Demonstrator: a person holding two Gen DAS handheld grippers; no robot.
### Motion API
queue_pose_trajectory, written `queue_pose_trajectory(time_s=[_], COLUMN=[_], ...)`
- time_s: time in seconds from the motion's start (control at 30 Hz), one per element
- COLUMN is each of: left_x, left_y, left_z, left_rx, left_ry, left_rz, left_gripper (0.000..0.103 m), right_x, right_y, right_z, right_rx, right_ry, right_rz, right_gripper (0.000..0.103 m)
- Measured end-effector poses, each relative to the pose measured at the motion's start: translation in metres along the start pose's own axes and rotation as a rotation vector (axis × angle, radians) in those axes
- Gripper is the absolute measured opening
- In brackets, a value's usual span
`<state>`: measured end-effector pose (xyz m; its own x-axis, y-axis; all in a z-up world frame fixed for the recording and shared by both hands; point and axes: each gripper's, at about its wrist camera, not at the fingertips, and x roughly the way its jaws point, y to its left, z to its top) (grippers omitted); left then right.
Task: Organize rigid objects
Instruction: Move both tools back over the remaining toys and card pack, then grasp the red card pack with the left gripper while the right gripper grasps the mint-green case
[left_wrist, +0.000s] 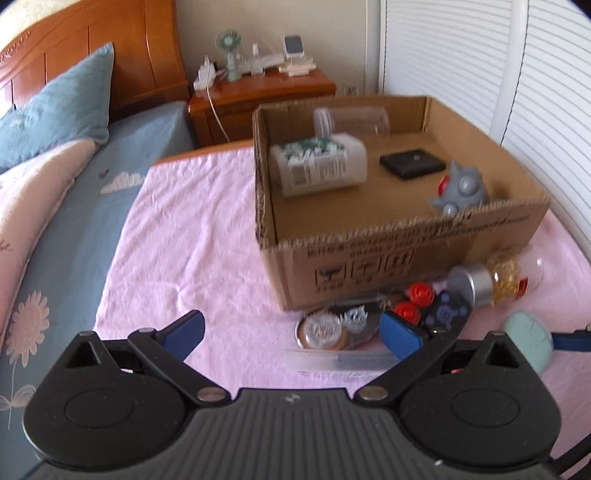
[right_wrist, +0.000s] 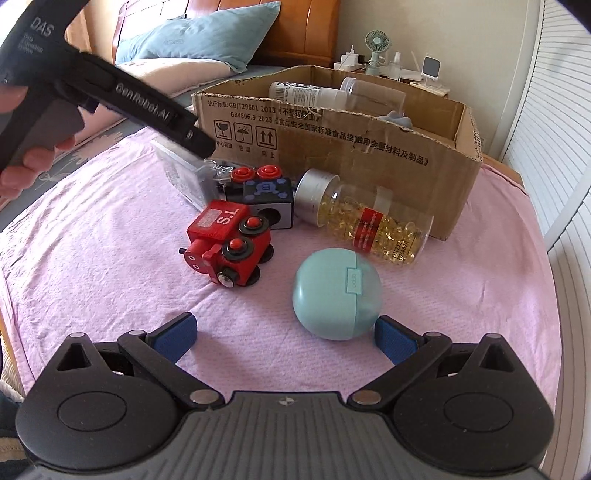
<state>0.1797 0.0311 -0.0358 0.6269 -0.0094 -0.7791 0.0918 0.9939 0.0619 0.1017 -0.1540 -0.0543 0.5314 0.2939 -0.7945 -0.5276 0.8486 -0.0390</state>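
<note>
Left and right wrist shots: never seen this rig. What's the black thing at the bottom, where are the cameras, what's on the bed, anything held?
No robot here: a person holds a handheld gripper in each hand. Each picture comes from a fisheye camera on one gripper, looking along its blue-padded jaws. The left gripper and right gripper are both open and hold nothing. On the pink cloth lie a red toy train, a teal earbud case, a capsule bottle and a black toy block. The cardboard box already holds a white bottle, a clear jar, a black slab and a grey spiky toy.
</note>
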Motion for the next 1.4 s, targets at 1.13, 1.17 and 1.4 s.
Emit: queue_pose_trajectory(time_s=[1.13,1.17,1.4], left_x=[-0.005,-0.004,-0.002], left_y=[-0.001,-0.002,-0.004], left_z=[-0.067,-0.067,-0.065], left_rx=[0.041,0.042,0.062], left_ry=[0.028,0.027,0.009], left_rz=[-0.144,-0.145,-0.162], left_gripper=[0.103,0.103,0.103], right_x=[0.001,0.002,0.007], right_y=[-0.017,-0.019,-0.022], right_z=[-0.001,0.000,0.010], right_rx=[0.076,0.077,0.054], right_ry=[-0.016,-0.015,-0.019], right_rz=[-0.077,-0.078,-0.059], right_gripper=[0.103,0.103,0.099])
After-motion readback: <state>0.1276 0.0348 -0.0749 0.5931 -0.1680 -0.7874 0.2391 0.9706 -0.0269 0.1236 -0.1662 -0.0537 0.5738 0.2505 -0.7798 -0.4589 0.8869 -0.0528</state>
